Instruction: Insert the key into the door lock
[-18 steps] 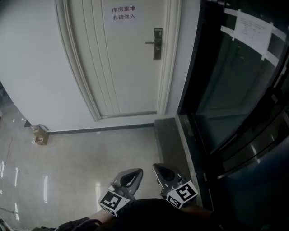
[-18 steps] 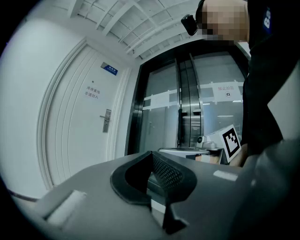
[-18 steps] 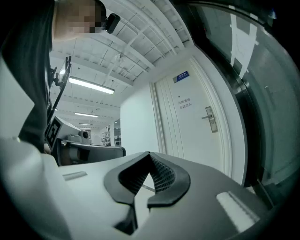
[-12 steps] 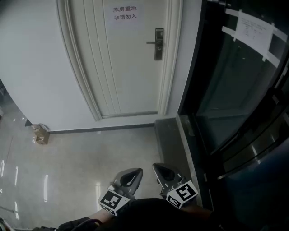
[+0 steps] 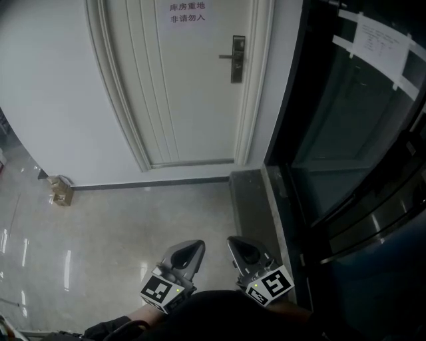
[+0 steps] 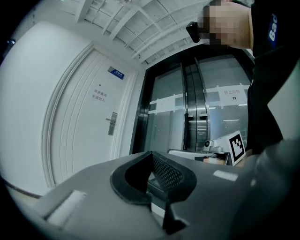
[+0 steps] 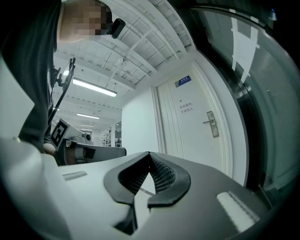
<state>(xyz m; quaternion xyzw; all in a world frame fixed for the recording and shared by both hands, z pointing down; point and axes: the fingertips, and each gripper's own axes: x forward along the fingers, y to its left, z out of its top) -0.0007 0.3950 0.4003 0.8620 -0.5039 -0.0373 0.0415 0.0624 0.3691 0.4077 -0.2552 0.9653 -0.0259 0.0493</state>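
The white door (image 5: pixel 186 86) stands shut ahead, with a metal lock plate and lever handle (image 5: pixel 237 58) on its right side. The lock (image 6: pixel 111 123) also shows small in the left gripper view, and the lock (image 7: pixel 212 123) in the right gripper view. My left gripper (image 5: pixel 188 250) and right gripper (image 5: pixel 238 245) sit side by side low in the head view, well short of the door. The left gripper (image 6: pixel 151 153) has its jaws together. The right gripper (image 7: pixel 149 153) is shut too. I see no key in any view.
A dark glass wall (image 5: pixel 346 133) with a taped paper (image 5: pixel 381 43) runs along the right. A grey sill (image 5: pixel 253 200) lies at its foot. A small cardboard box (image 5: pixel 60 190) sits on the glossy floor by the left wall. A paper notice (image 5: pixel 187 13) hangs on the door.
The head view has shifted slightly, so the lock sits a little higher and further right. The left gripper has drifted slightly left. Both grippers stay shut.
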